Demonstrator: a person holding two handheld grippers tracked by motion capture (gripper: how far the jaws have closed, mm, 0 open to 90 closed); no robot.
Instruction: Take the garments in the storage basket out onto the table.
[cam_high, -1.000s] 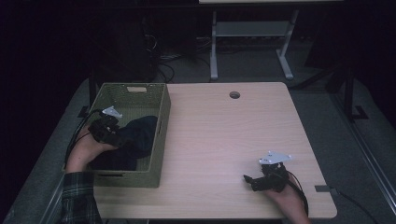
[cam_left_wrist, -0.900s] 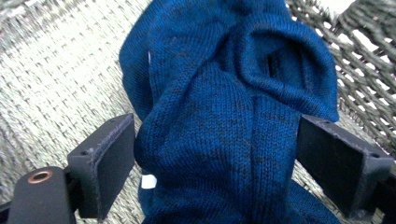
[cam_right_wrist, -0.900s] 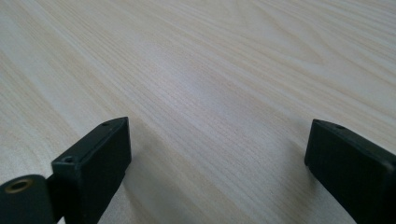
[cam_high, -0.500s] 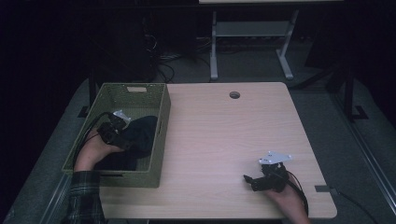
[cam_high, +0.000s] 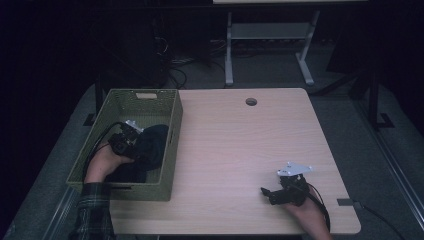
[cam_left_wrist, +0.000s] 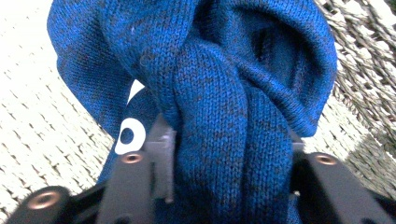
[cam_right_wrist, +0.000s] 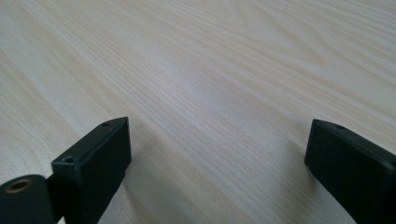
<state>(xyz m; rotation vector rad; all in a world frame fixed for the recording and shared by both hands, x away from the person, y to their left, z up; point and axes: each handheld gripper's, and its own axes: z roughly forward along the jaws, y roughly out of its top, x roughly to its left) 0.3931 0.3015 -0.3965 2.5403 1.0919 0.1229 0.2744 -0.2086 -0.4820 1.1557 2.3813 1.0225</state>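
Note:
A blue knitted garment (cam_left_wrist: 224, 70) lies bunched in the green woven basket (cam_high: 175, 125); from above it looks dark (cam_high: 150, 145). My left gripper (cam_high: 131, 134) reaches into the basket from the left. Its jaws have just been closing, and a thick fold of the knit is pinched between them (cam_left_wrist: 229, 140). My right gripper (cam_high: 267, 193) rests low over the bare wooden table near the front right, pointing left. Its jaws (cam_right_wrist: 217, 144) stand wide apart with nothing between them.
The basket sits on the left part of the light wooden table (cam_high: 240, 145). A round cable hole (cam_high: 251, 102) is near the far edge. Behind the table stand a white metal frame (cam_high: 270, 35) and loose cables (cam_high: 175, 65) on the dark floor.
My left gripper has sunk a little deeper into the basket, onto the garment. The right gripper has stayed where it was.

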